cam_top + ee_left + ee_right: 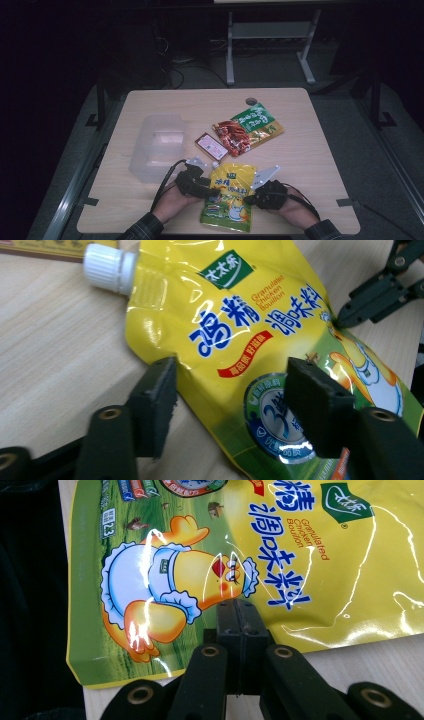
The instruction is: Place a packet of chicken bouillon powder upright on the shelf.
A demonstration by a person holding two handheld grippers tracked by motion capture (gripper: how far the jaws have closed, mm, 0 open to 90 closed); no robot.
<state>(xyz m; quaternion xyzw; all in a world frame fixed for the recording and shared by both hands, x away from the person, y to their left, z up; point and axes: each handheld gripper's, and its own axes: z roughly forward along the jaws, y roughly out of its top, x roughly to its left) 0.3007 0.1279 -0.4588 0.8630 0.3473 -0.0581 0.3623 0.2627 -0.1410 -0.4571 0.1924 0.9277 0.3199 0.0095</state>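
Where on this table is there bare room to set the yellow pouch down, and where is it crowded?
Free: the table right of the green packet, the far strip behind the clear container, and the near-left corner. Crowded: the middle, where the red snack packet, small red box and yellow pouch cluster.
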